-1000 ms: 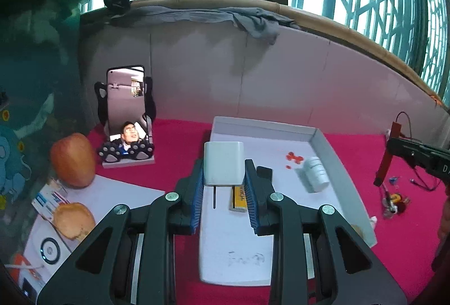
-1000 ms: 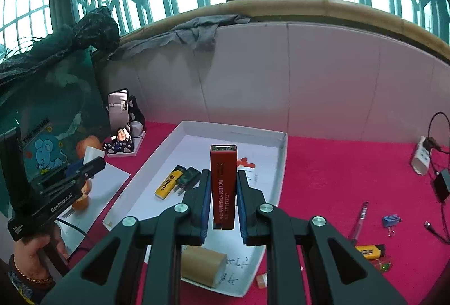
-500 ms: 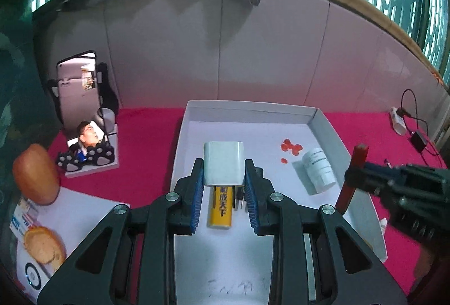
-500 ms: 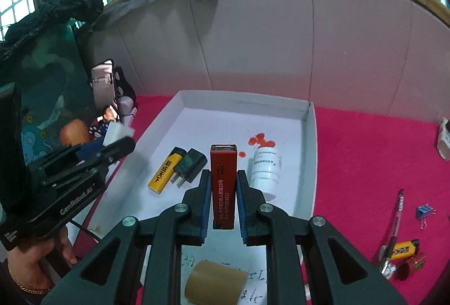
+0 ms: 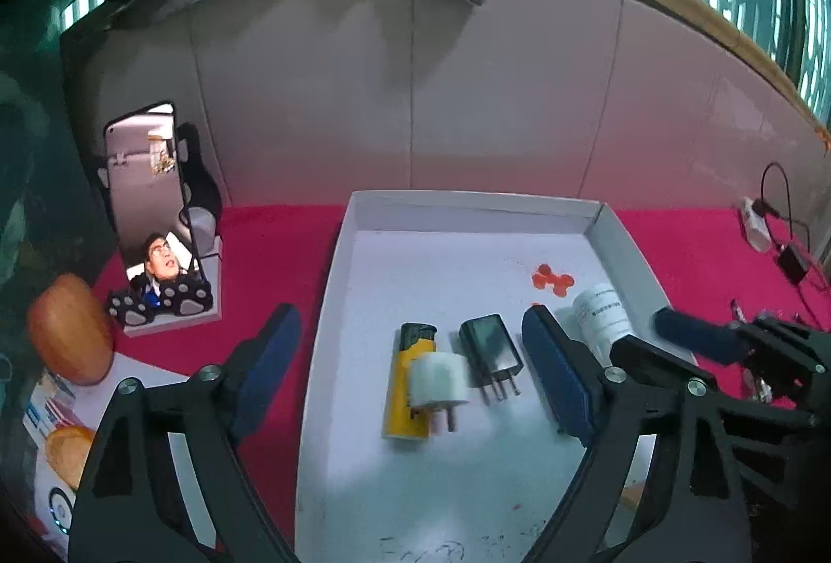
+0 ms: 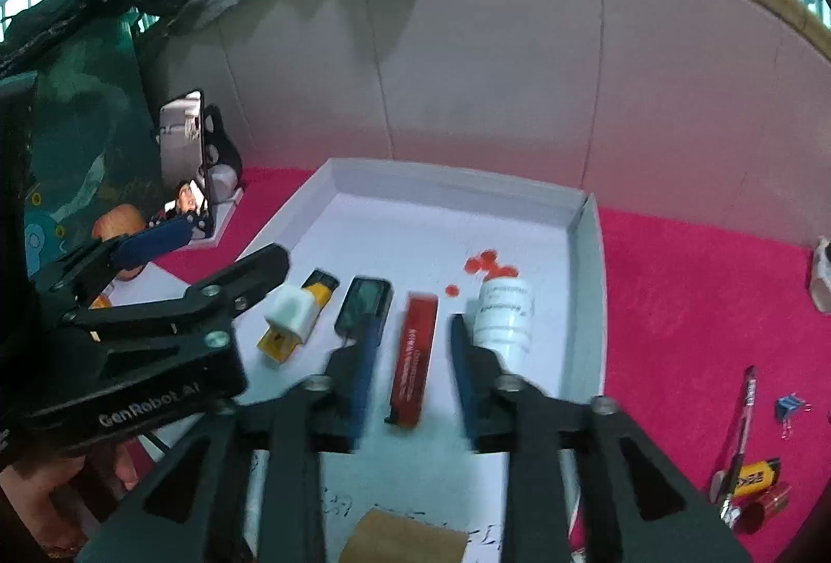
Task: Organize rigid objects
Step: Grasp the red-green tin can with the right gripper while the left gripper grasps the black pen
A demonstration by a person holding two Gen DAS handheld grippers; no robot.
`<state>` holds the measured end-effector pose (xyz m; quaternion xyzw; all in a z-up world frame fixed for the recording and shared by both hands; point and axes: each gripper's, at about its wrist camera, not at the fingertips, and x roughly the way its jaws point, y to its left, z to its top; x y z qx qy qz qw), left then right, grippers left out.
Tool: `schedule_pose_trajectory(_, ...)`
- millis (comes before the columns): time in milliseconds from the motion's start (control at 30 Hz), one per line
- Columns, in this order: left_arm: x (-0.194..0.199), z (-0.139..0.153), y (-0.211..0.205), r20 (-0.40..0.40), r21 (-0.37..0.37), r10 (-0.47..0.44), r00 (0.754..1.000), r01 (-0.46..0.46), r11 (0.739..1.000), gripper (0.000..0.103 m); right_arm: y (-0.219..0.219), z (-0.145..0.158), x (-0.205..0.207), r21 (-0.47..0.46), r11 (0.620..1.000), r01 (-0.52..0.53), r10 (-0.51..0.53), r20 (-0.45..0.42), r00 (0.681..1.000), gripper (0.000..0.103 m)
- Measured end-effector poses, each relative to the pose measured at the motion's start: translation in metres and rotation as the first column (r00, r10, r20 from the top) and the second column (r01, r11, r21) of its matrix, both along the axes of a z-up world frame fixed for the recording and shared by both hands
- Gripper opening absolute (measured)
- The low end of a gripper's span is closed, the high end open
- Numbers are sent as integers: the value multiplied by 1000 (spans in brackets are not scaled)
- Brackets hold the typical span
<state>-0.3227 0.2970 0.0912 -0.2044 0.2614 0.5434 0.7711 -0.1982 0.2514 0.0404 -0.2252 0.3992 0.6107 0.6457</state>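
left hand-held gripper (image 5: 410,371): black frame | blue pads | silver screws | "GenRobot.AI" lettering

"GenRobot.AI" on left gripper (image 6: 171,251) body; other labels unreadable

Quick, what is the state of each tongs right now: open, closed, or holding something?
Left tongs: open, holding nothing; the white charger lies on the yellow lighter.
Right tongs: open, holding nothing; the red stick lies in the tray.

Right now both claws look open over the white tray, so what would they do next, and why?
Probably lift the right gripper away toward the pen on the red cloth. Its fingers stand open around the red stick, which lies flat in the white tray, while the pen is outside it.
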Motion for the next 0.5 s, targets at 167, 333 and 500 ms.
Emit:
schedule_pose_trajectory(167,-9,3,-9,17,33,33,999,-33,999,103,-14,12,11,57,997,50,-50,-7,999,82)
schedule_pose_trajectory(333,-7,7,-17,51,46,23,998,-25,999,103,-22,19,17,75,993,91,-91,2,996,103)
schedule_pose_trajectory(500,-6,12,-26,95,57,-10,995,5,998,103,-31,24,26,96,987,129,-129,-1,992,103)
